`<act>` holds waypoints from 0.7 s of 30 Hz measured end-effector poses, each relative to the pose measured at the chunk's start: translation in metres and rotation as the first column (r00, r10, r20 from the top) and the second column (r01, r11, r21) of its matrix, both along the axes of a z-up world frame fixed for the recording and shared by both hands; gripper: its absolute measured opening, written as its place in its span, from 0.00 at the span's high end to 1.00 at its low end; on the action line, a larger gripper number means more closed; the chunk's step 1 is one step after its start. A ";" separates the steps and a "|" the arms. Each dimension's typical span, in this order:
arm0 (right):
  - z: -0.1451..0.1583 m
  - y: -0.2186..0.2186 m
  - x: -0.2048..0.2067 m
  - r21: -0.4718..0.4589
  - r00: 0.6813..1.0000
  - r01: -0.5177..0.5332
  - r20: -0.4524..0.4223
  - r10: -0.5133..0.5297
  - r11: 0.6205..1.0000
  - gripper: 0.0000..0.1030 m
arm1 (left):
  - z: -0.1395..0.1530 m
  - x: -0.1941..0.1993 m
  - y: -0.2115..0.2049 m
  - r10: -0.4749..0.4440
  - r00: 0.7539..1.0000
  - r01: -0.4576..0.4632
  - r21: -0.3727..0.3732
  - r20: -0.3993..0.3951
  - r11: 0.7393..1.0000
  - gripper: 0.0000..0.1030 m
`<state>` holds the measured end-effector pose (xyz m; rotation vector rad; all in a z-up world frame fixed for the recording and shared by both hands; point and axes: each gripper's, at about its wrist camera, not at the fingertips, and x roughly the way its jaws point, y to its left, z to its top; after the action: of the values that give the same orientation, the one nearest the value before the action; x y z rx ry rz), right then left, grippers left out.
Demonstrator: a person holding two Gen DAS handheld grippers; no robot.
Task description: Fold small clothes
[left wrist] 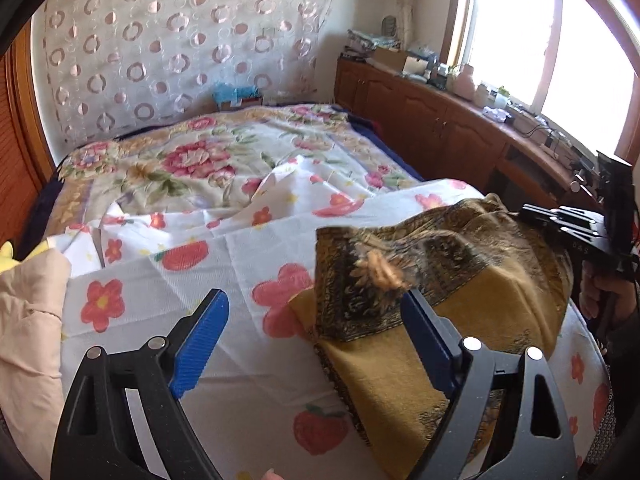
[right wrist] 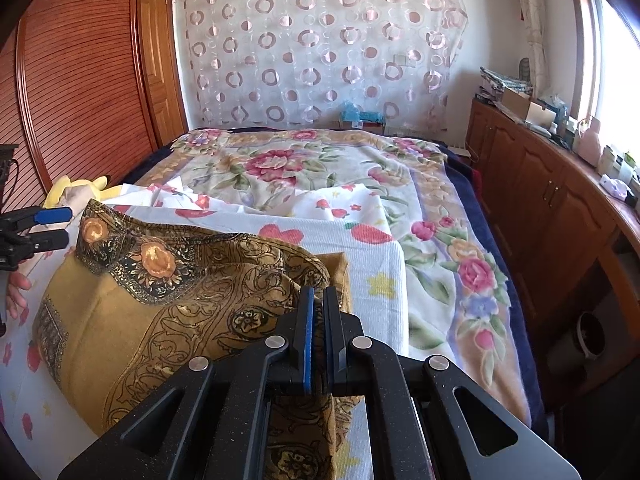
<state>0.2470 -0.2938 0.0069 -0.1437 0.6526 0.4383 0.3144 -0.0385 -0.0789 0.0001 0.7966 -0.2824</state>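
Note:
A mustard cloth [left wrist: 460, 292] with a dark floral border lies humped on the white flowered sheet [left wrist: 200, 272] on the bed. My left gripper [left wrist: 314, 298] stands wide open just before its near left edge. A blurred bordered corner [left wrist: 376, 276] hangs beside the right finger, and no pad presses on it. In the right wrist view the cloth [right wrist: 132, 320] rises in a fold toward my right gripper [right wrist: 319, 294], which is shut on its right edge. The left gripper [right wrist: 56, 227] shows at the far left there, and the right gripper [left wrist: 560, 224] at the far right of the left wrist view.
A floral bedspread [right wrist: 300, 168] covers the bed behind the sheet. A beige garment [left wrist: 28, 320] and a yellow soft item [right wrist: 76, 188] lie at the left. Wooden cabinets [right wrist: 540, 200] with clutter on top run along the right, and a slatted wardrobe [right wrist: 80, 80] stands on the left.

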 end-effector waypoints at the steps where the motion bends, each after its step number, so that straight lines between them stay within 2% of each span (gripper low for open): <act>1: -0.001 0.001 0.000 -0.006 1.000 0.002 -0.002 -0.002 1.000 0.90 | -0.004 0.002 0.000 0.000 1.000 0.000 0.000 -0.014 1.000 0.14; 3: -0.002 0.003 0.000 -0.025 1.000 0.004 -0.011 -0.004 1.000 0.77 | -0.013 0.007 -0.002 0.001 0.999 -0.001 0.009 -0.049 1.000 0.14; 5: -0.004 0.004 0.002 -0.037 1.000 -0.005 -0.030 0.004 0.999 0.60 | -0.021 0.014 -0.004 -0.002 0.997 0.004 0.022 -0.074 1.000 0.14; 8: -0.012 0.008 0.011 -0.071 0.997 -0.009 -0.080 0.003 0.997 0.53 | -0.029 0.021 -0.004 0.010 0.995 -0.005 0.054 -0.095 0.999 0.14; 13: -0.016 0.002 0.033 -0.060 0.992 0.017 -0.123 -0.025 0.998 0.41 | -0.034 0.027 -0.005 0.005 0.993 0.001 0.053 -0.121 0.999 0.14; 16: -0.017 0.001 0.043 -0.028 0.987 0.012 -0.162 -0.017 1.000 0.40 | -0.040 0.029 -0.004 -0.006 0.989 0.011 0.036 -0.150 0.999 0.14; 18: -0.016 0.002 0.047 -0.016 0.985 -0.009 -0.174 0.006 1.000 0.41 | -0.040 0.028 -0.004 -0.009 0.990 0.014 0.035 -0.142 0.999 0.14; 21: -0.015 0.004 0.050 -0.005 0.981 -0.057 -0.184 0.055 0.998 0.55 | -0.038 0.029 -0.006 -0.028 0.989 0.029 0.009 -0.144 1.000 0.14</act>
<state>0.2974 -0.2901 -0.0084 -0.1324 0.8338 0.5062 0.3432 -0.0440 -0.1173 0.0019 0.9421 -0.3075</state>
